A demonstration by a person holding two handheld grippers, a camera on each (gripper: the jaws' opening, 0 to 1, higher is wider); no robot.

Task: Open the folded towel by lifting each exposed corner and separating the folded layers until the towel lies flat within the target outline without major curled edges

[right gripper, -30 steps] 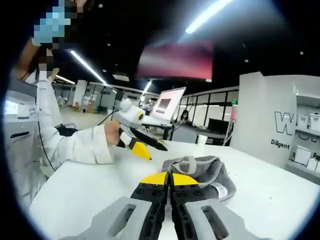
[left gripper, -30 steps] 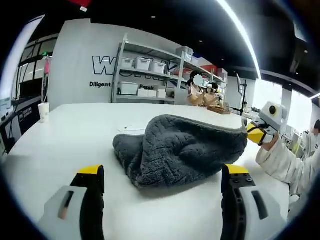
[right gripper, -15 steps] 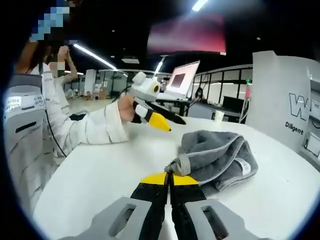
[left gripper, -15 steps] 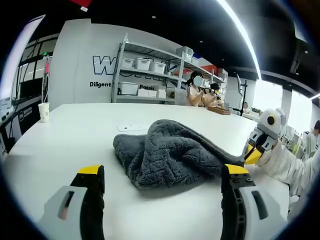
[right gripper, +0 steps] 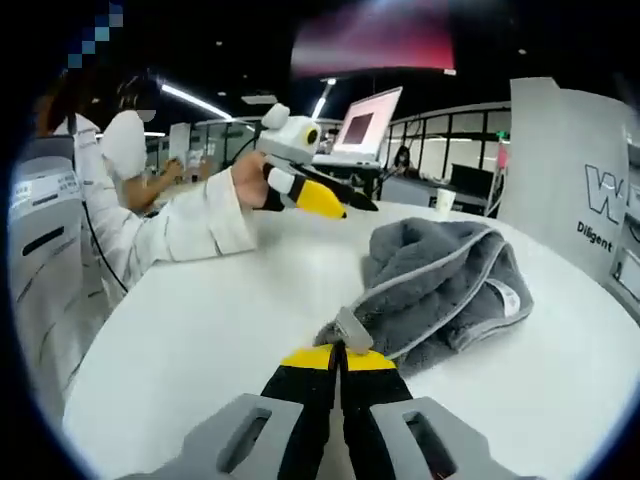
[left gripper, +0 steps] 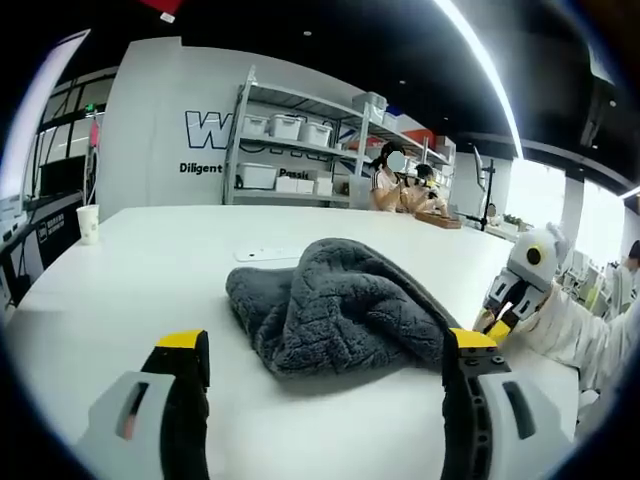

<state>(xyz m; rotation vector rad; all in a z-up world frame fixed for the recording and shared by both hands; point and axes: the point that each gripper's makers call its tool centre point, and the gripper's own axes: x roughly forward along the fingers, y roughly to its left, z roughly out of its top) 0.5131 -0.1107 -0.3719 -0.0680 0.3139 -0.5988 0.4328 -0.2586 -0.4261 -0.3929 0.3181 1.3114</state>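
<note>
The grey towel (left gripper: 335, 310) lies bunched in a soft heap near the middle of the white worktop (left gripper: 150, 270), its plush folds piled over one another and one layer draped toward the right. In the right gripper view the towel (right gripper: 440, 285) shows a pale grey hem running along its edges and a small white label on its right side; one hemmed corner reaches out toward the camera, low over the worktop (right gripper: 190, 340).

The right tongs (right gripper: 338, 352) are clenched on that corner, the yellow-tipped jaws pressed together with the hem caught between them. In the left gripper view the right tongs (left gripper: 497, 322) sit at the towel's right edge, low by the worktop, with a white sleeve (left gripper: 565, 325) behind them.

The left tongs (left gripper: 325, 355) are released, their two jaws standing wide apart on the near side of the towel without touching it. In the right gripper view the left tongs (right gripper: 335, 198) hang above the worktop beyond the towel's far left side, held by a hand (right gripper: 248, 185) in a white sleeve.

A paper cup (left gripper: 88, 222) stands at the worktop's far left edge. Behind the worktop, a metal shelf rack (left gripper: 300, 145) with white bins stands against a wall with dark lettering.
</note>
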